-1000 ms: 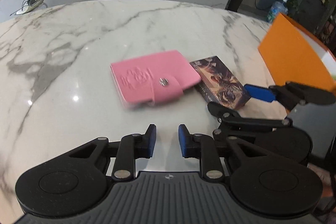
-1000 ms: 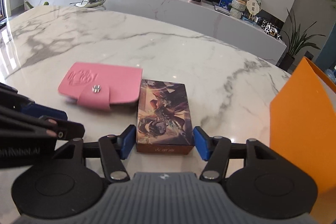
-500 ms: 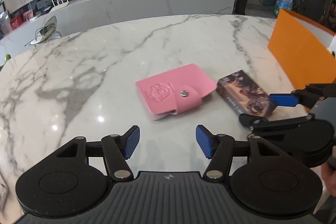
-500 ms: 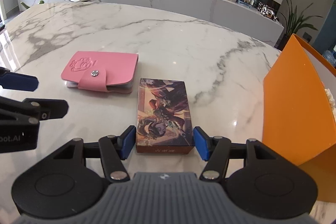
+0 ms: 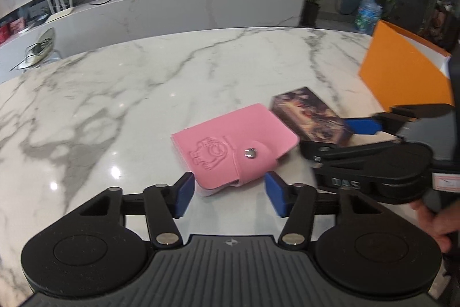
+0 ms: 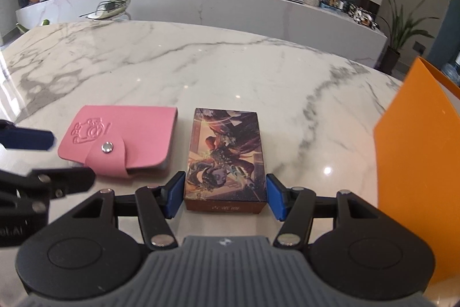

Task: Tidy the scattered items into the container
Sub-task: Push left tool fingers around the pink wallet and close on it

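A pink card wallet [image 5: 230,146] with a snap flap lies on the marble table [image 5: 143,82]; it also shows in the right wrist view [image 6: 120,140]. My left gripper [image 5: 228,196] is open, its blue pads either side of the wallet's near corner. A dark illustrated card box [image 6: 225,160] lies just right of the wallet; it shows in the left wrist view too [image 5: 310,117]. My right gripper [image 6: 225,196] is open, its pads flanking the box's near end with small gaps. The orange container [image 6: 419,163] stands at the right, and appears in the left wrist view [image 5: 402,71].
The table's far edge curves behind the items. Beyond it runs a long white counter [image 6: 230,2] with a router, a heater and ornaments. The right gripper's body [image 5: 373,163] crosses the right side of the left wrist view.
My left gripper has opened from nearly shut and moved forward, so its pads now flank the wallet's near corner. My right gripper has stayed open around the box's end.
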The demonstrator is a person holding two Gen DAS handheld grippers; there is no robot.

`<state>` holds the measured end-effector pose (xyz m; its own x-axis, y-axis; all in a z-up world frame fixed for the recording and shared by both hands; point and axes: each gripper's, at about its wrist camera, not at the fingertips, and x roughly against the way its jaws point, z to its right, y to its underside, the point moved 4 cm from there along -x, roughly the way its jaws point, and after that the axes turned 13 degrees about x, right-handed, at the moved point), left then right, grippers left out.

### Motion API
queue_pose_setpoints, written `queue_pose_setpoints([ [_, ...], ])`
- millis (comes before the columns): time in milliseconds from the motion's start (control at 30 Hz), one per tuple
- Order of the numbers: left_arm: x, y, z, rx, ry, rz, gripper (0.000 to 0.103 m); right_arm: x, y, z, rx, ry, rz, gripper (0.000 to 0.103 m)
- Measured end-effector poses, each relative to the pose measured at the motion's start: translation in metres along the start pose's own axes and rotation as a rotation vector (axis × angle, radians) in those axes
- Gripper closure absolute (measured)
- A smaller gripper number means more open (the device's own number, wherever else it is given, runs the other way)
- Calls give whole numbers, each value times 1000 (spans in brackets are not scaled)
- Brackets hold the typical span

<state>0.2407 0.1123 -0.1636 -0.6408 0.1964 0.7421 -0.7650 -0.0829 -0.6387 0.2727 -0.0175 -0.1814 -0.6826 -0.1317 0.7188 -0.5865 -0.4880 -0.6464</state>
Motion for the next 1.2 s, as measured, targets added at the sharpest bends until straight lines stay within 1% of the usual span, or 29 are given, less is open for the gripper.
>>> queue_pose_setpoints([
  [67,1,2,5,-11,24,-12,49,-1,1,1,3,-7,7,42],
  [100,2,3,8,-10,39,-20,50,0,1,1,4,-7,8,42],
  [267,8,10,23,-33,84,-46,50,1,5,5,2,-1,1,42],
  [333,11,12,30,-54,93,-41,51,2,8,9,-7,-2,-6,42],
  [367,13,13,32,-63,90,-34,50,3,10,10,-12,-3,-10,42],
  [400,16,12,34,-71,69,-16,50,4,11,12,-17,-2,-15,42],
  [467,21,9,35,-86,32,17,43,6,14,15,-22,7,-26,42],
  [500,22,7,35,-95,17,31,42,7,16,16,-25,9,-29,42],
  [567,25,4,34,-112,-12,57,29,9,17,17,-29,12,-34,42],
  [667,23,-2,31,-137,-45,78,22,10,18,16,-30,18,-39,42],
  [767,15,-7,29,-148,-34,62,18,10,18,14,-31,18,-38,42],
  [900,2,-12,29,-163,-24,52,16,10,17,11,-27,11,-29,42],
  [1033,-16,-17,24,-176,-36,32,16,8,16,11,-31,3,-16,41],
  [1133,-24,-20,15,-138,-3,15,8,6,15,12,-35,-2,-8,41],
  [1200,-27,-21,11,-113,27,5,8,5,15,13,-40,-8,1,41],
])
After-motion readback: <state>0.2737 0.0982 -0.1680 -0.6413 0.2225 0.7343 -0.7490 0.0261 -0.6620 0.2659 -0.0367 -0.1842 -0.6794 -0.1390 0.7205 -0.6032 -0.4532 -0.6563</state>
